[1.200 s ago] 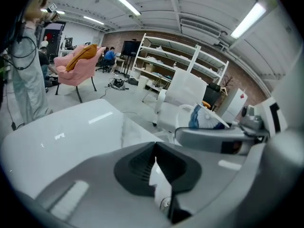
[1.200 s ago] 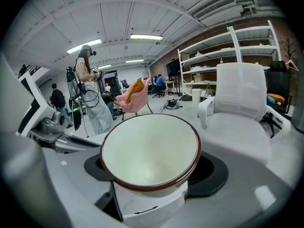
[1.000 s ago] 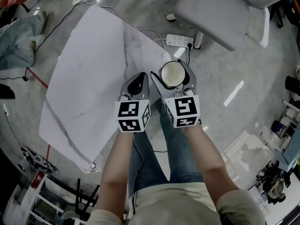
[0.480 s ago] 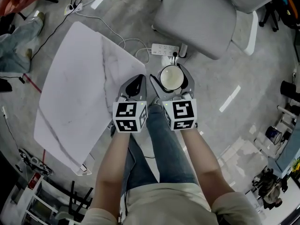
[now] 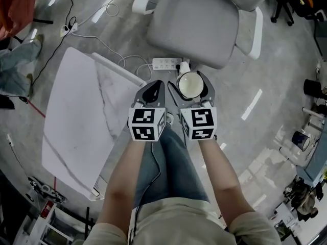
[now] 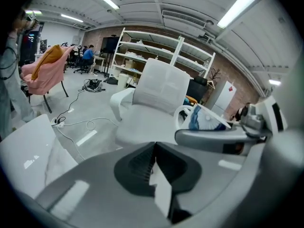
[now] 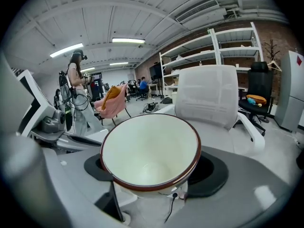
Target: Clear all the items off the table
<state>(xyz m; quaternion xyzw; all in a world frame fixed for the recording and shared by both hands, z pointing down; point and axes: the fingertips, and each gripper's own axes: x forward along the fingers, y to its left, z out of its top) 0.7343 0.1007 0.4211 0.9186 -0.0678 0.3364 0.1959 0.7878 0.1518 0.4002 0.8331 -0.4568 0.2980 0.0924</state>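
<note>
Closest to you, the left hand-held gripper (image 5: 152, 89) has its jaws closed flat against each other, and I can make out nothing between them. Just beside it, the right hand-held gripper (image 5: 192, 79) is clamped on the cup (image 5: 188, 85), one jaw on each side of the body below the rim. The cup is upright, mouth up, and hangs over the floor past your knees, off the bench.

In the right gripper view the cup (image 7: 150, 150) is cream inside with a thin brown rim, and it is empty. It looks like glazed ceramic, so expect it to be rigid and fairly light. Expect it also to be slick under the pads and likely to chip or break if it drops on this hard floor. Your hold on the wall below the rim looks like the right one, since the flared lip should stop it sliding down. Keep it level and set it down gently.

To your left, the white marbled bench (image 5: 76, 116) shows a bare top. Just past the cup, a power strip (image 5: 166, 63) lies on the floor. Beyond that is a grey chair (image 5: 196, 19).
</note>
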